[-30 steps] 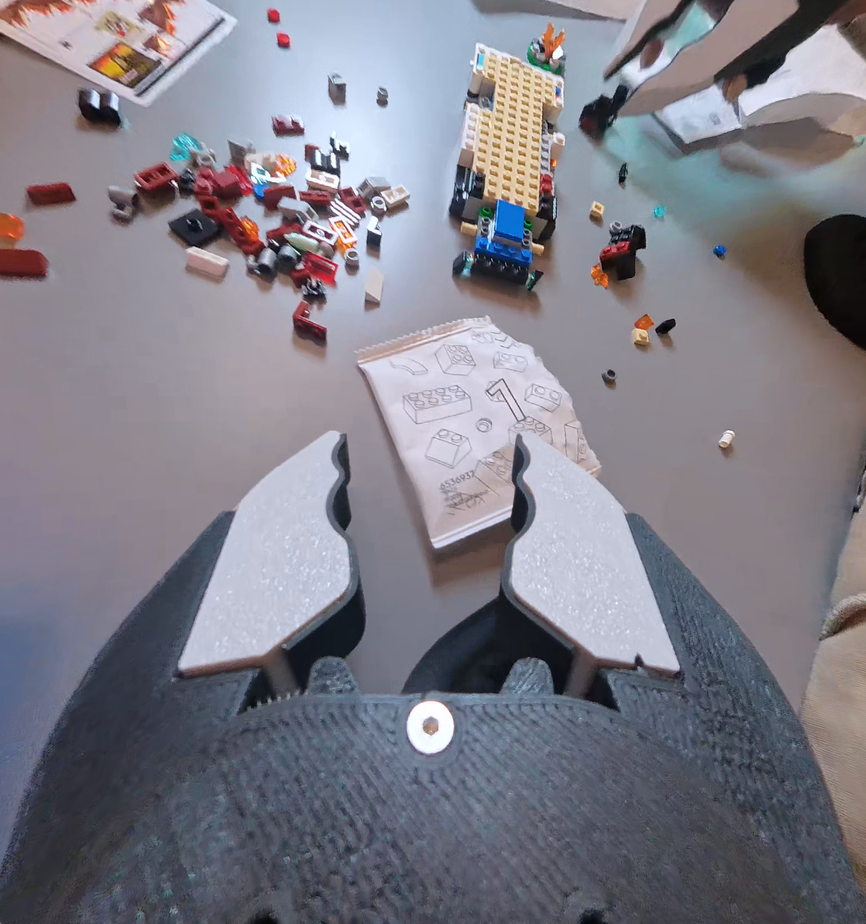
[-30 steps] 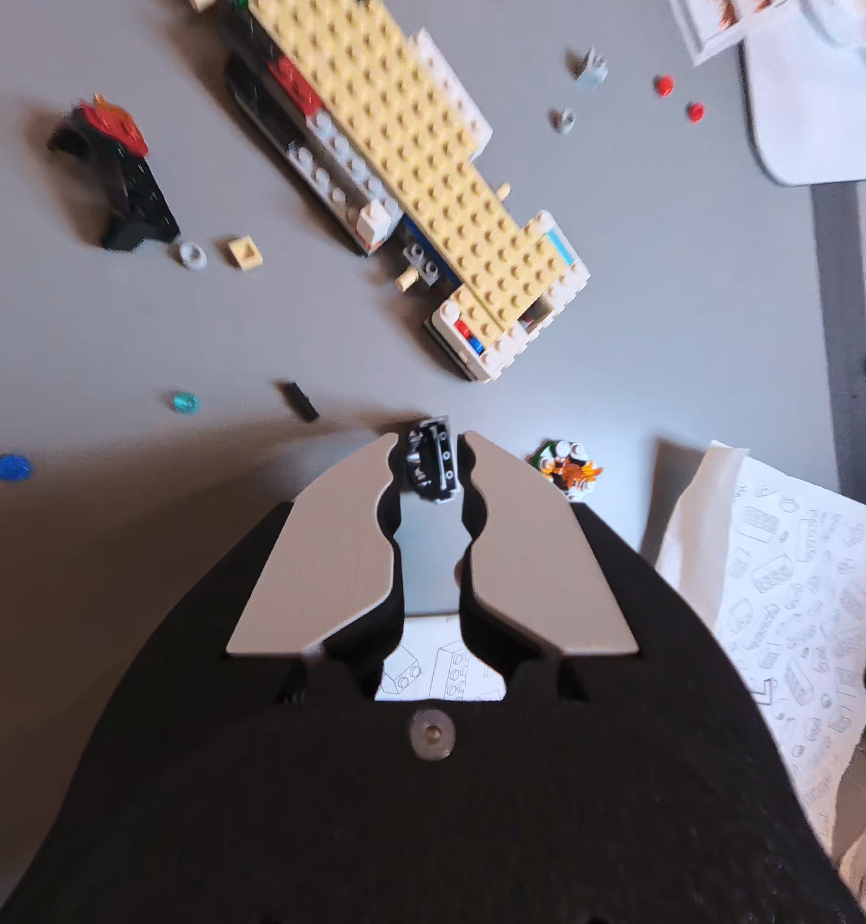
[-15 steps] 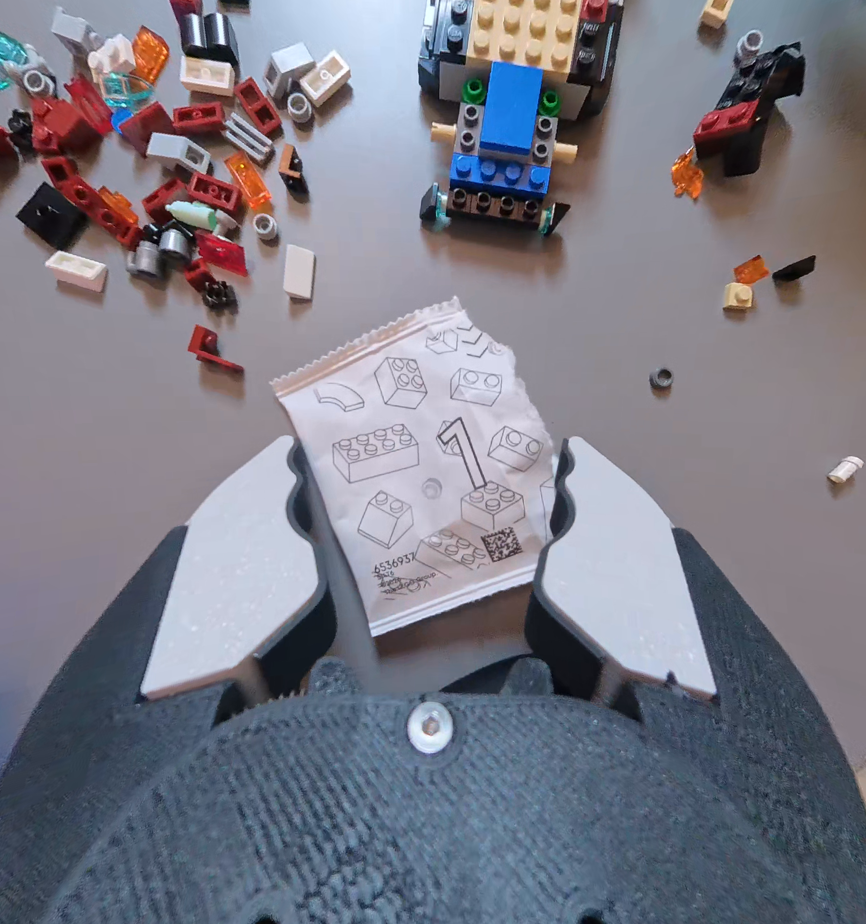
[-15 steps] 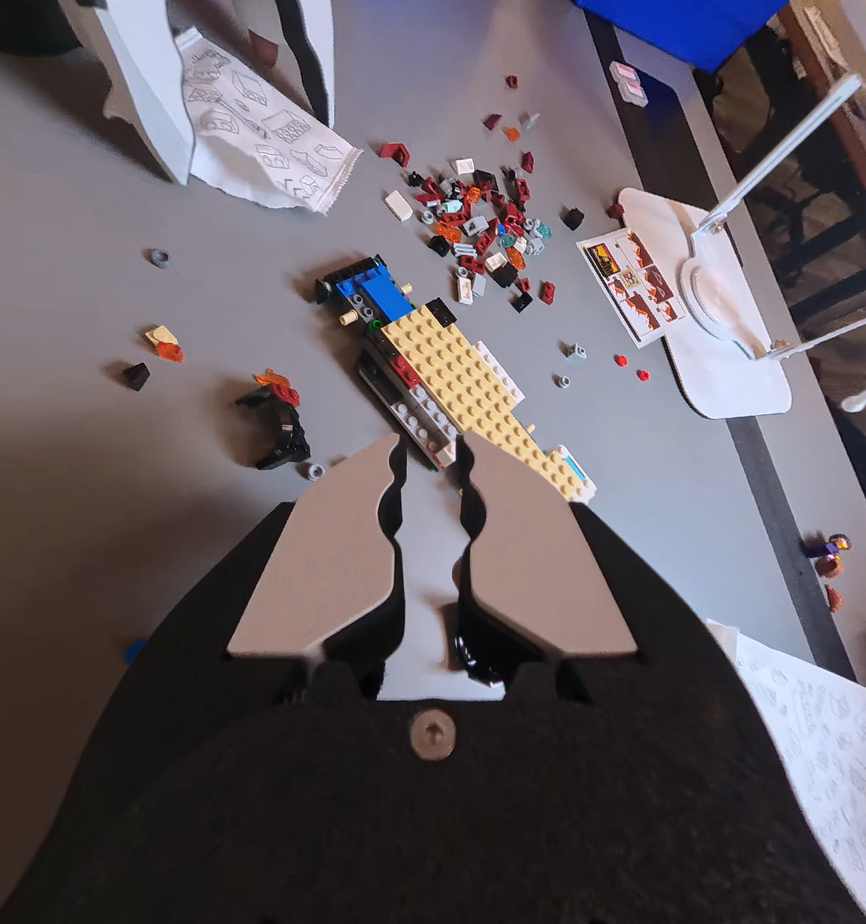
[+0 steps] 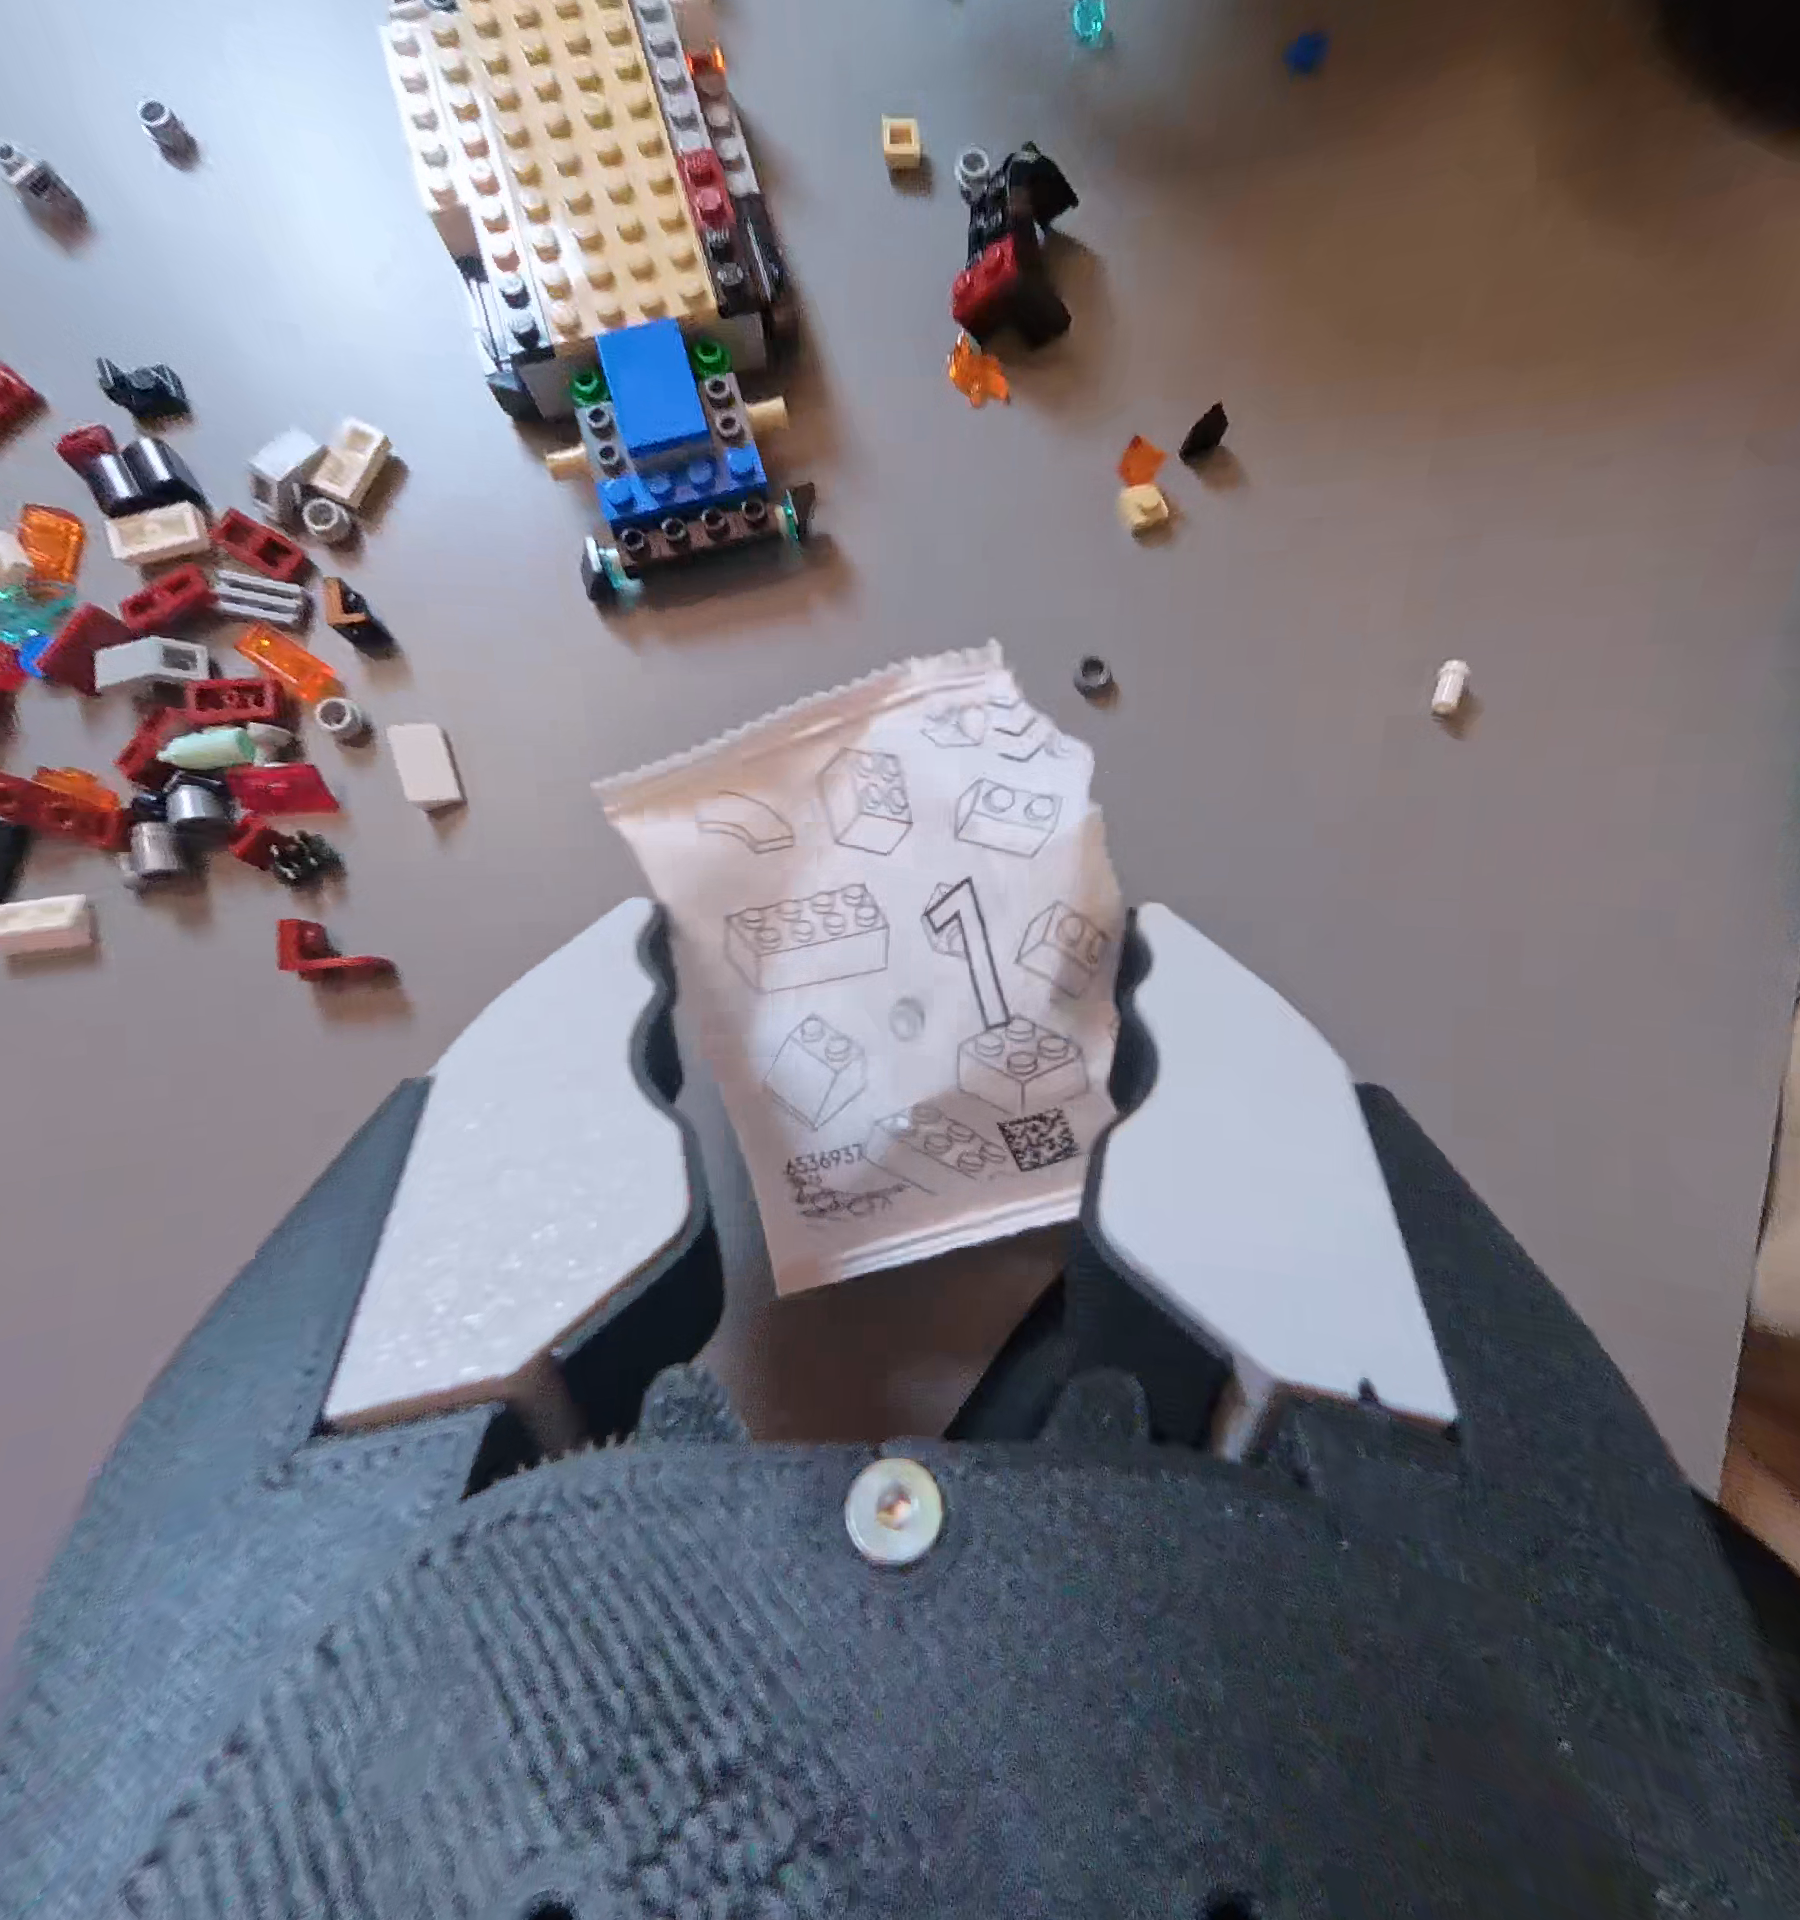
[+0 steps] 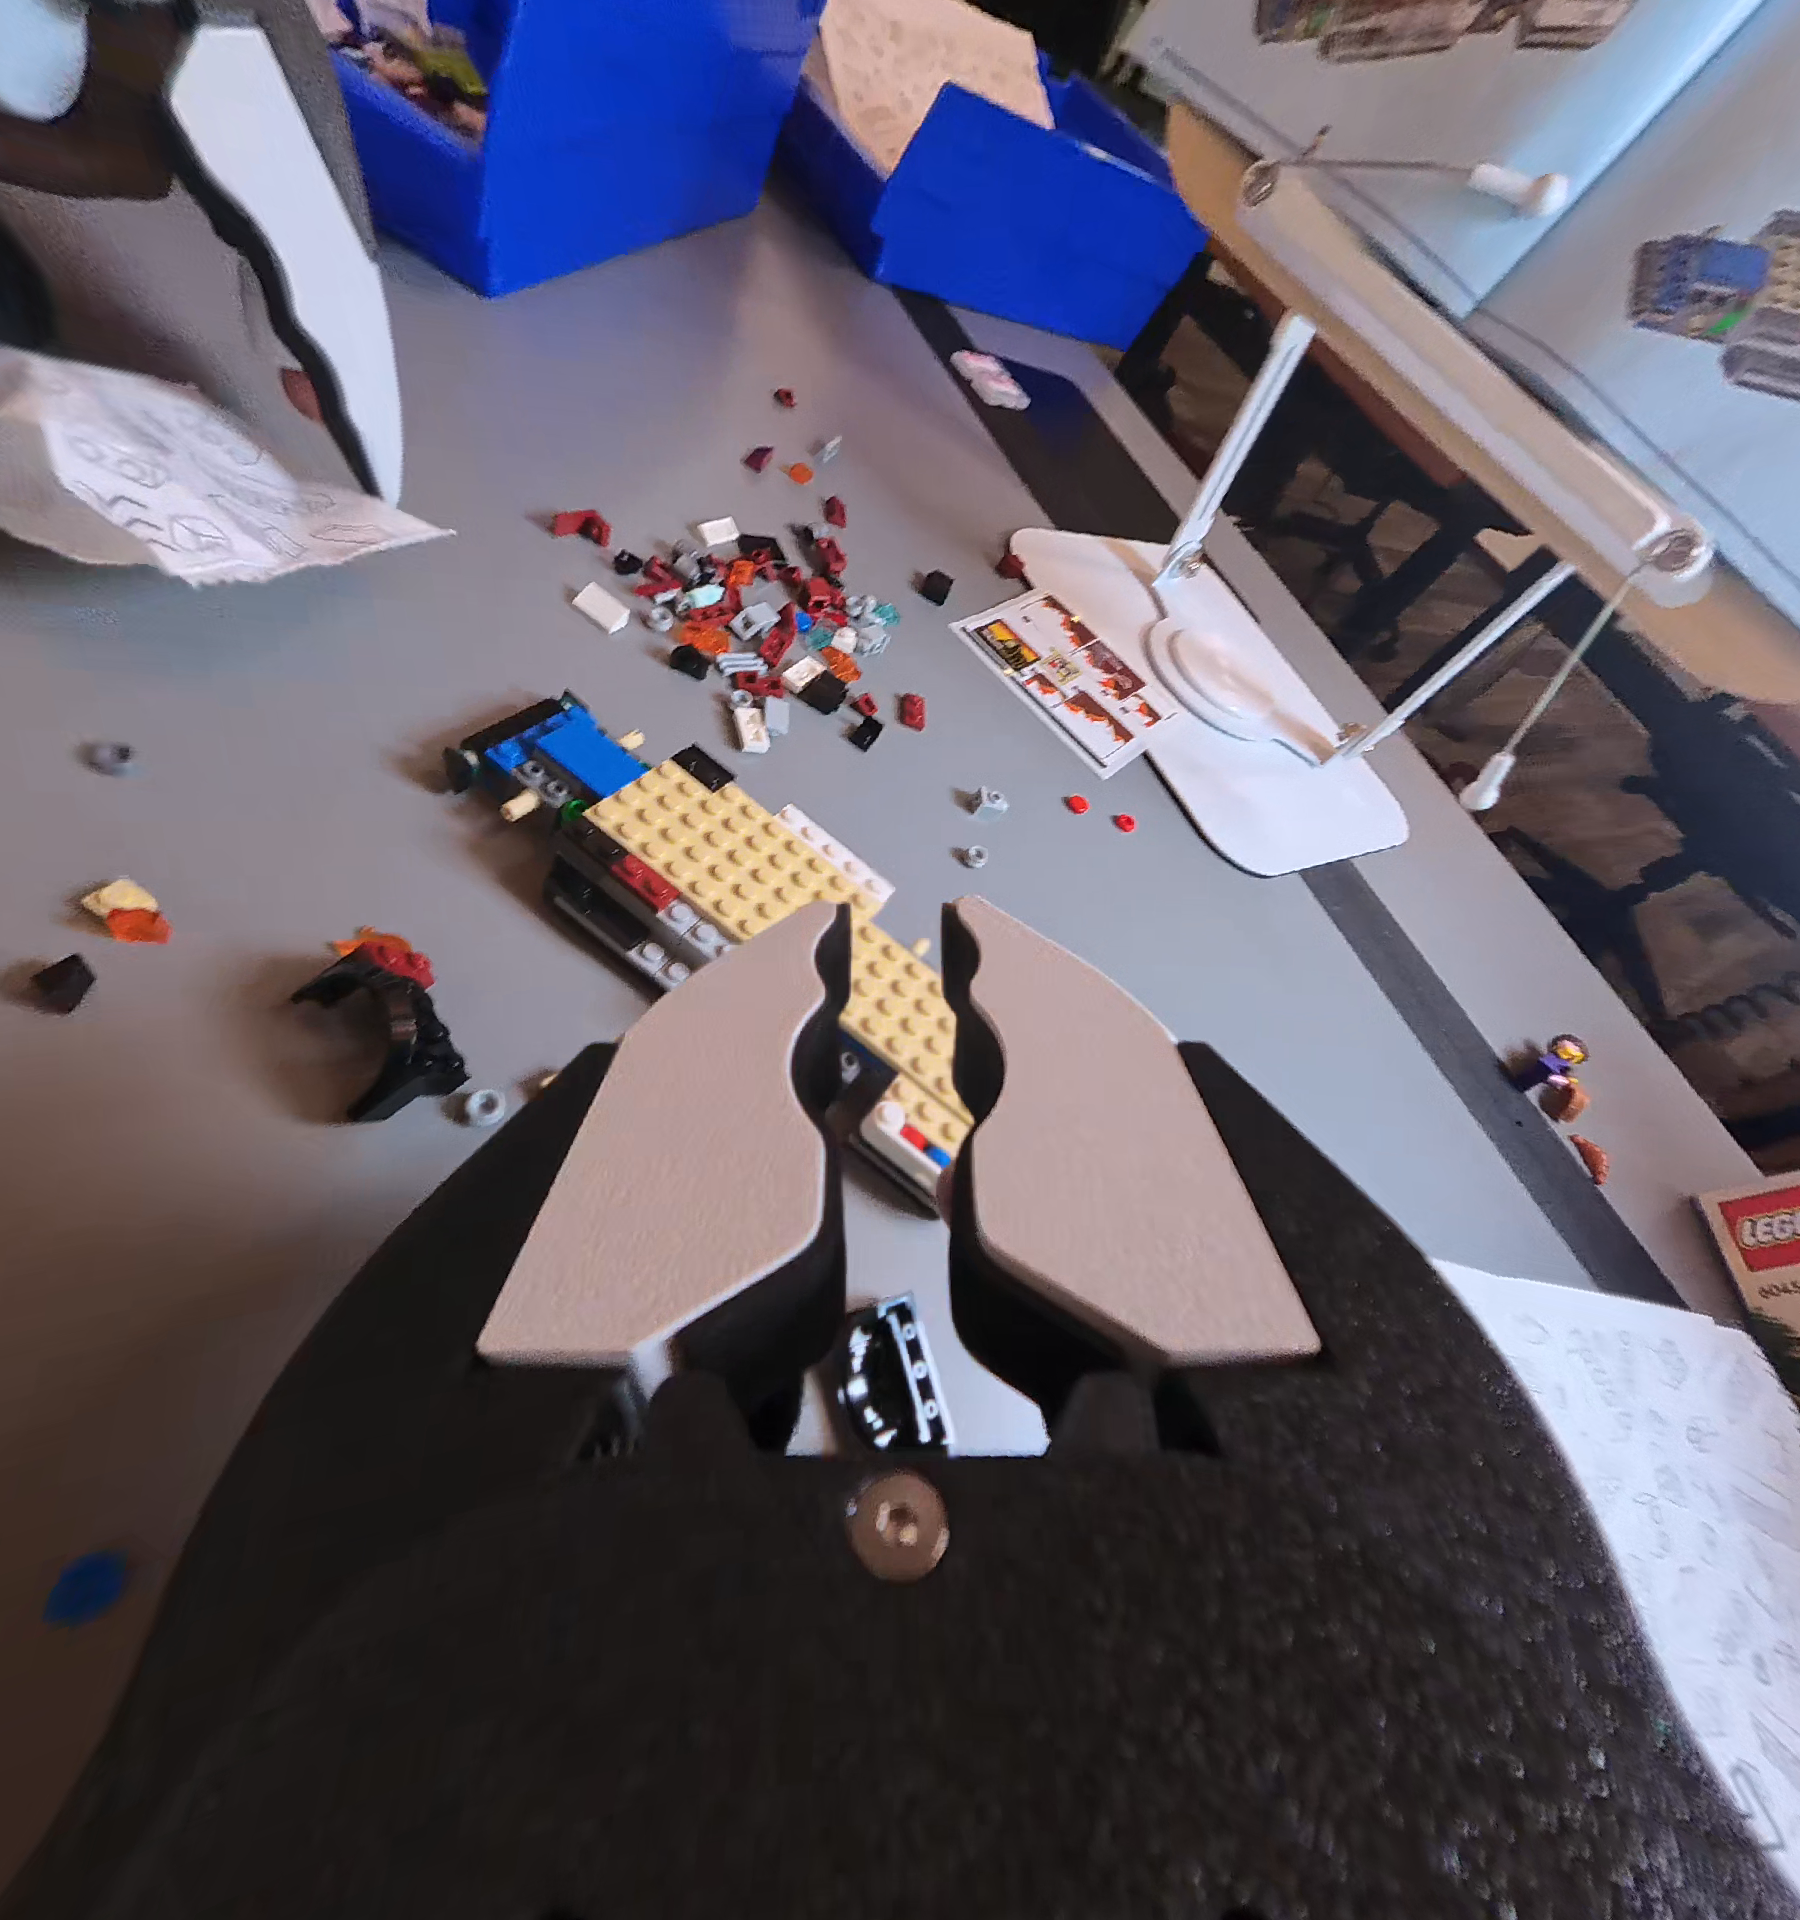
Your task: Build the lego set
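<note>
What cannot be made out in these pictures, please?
- Left wrist view: whether the left gripper presses the paper bag; its right edge hides behind a finger.
- Right wrist view: the right gripper covers the tan brick model at its near end.
- Right wrist view: whether the small black piece rests on the table or lodges in the gripper.

A grey table (image 6: 522, 416) carries a half-built brick model (image 5: 605, 239) with a tan studded top and a blue front. Left of it lies a scatter of loose red, white, black and orange bricks (image 5: 148, 675). A white printed paper bag (image 5: 906, 966) lies nearer the camera. Farther off stand a white lamp base (image 6: 1280, 790), a sticker sheet (image 6: 1062, 665) and blue bins (image 6: 605, 156).
</note>
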`<action>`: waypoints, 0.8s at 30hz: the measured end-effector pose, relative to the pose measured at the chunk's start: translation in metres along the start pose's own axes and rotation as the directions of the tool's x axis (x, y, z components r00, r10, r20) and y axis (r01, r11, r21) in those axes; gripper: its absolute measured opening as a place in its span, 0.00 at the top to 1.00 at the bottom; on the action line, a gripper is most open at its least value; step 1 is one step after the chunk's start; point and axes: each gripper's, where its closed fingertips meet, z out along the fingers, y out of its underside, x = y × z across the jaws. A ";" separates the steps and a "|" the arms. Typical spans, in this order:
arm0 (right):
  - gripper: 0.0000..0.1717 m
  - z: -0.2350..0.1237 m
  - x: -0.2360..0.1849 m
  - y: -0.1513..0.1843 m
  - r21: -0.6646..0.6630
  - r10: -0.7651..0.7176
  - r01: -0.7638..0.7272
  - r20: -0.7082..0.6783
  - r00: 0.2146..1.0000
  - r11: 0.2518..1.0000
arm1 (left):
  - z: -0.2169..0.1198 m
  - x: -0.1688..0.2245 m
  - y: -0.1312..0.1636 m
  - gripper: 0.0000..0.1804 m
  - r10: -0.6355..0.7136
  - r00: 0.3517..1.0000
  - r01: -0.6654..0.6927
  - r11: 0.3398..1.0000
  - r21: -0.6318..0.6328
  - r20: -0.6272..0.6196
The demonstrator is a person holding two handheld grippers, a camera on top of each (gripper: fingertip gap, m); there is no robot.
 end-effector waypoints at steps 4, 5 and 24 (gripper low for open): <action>0.87 0.004 0.048 -0.026 0.032 -0.025 0.030 -0.149 0.988 0.999 | -0.021 -0.001 -0.029 0.50 0.054 0.998 -0.048 0.984 0.174 -0.031; 0.86 0.007 0.066 -0.036 0.048 -0.019 0.028 -0.189 0.982 0.998 | -0.030 -0.003 -0.042 0.51 0.067 0.997 -0.057 0.968 0.243 -0.031; 0.56 0.121 0.314 -0.087 0.155 0.117 -0.029 -0.595 0.795 0.988 | -0.106 -0.239 -0.146 0.72 -0.269 0.740 -0.120 0.849 0.515 0.617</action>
